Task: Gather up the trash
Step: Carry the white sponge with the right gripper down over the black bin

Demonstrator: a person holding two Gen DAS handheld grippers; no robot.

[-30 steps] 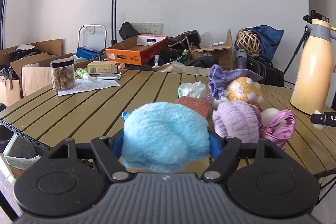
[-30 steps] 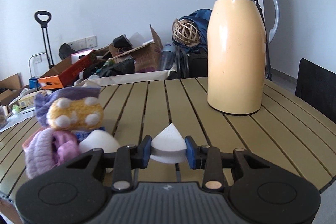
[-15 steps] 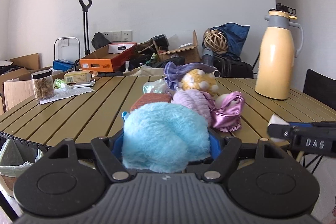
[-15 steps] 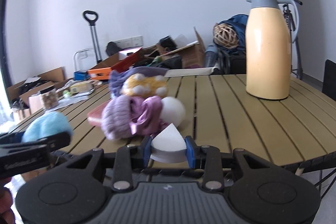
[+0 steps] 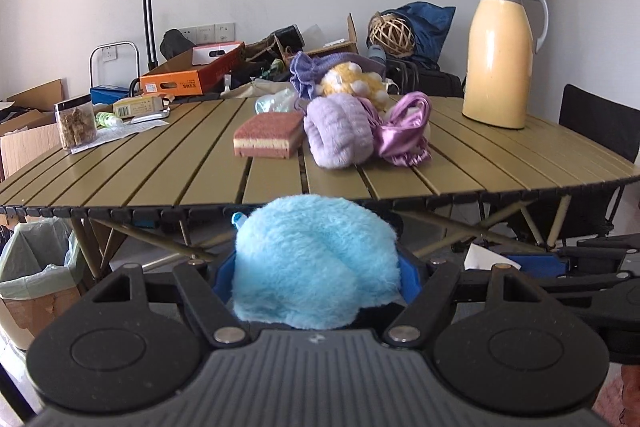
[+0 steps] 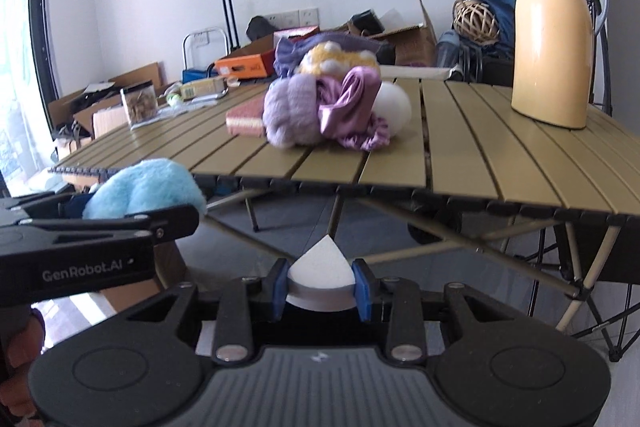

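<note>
A: What does the left gripper (image 5: 316, 277) hold?

B: Its jaws pinch a fluffy blue puff (image 5: 316, 263), which bulges up and forward out of them. Straight ahead of the jaws and higher up is the edge of a slatted olive counter (image 5: 500, 163); the puff sits below that edge, off the counter.

A: And the right gripper (image 6: 321, 285)?

B: Its jaws press on a white wedge-shaped sponge (image 6: 321, 271), point upward. It also hangs below and in front of the counter edge. To the left of these jaws, the left gripper shows side-on with the blue puff in it.

A: What lies on the counter?

B: Ahead of the left jaws, a red and cream sponge block (image 5: 268, 135). Just right of it, touching, a heap: a lilac fuzzy bundle (image 5: 338, 137), shiny purple fabric (image 5: 406, 135), and behind them a yellow knitted toy with white dots (image 5: 354, 83). Far right of the jaws stands an upright yellow thermos (image 5: 500, 53). Far left, a clear jar of brown pieces (image 5: 76, 125).

A: Any bin?

B: Low to the left of the left jaws, a lined bin (image 5: 34, 279) stands on the floor beside the counter
</note>
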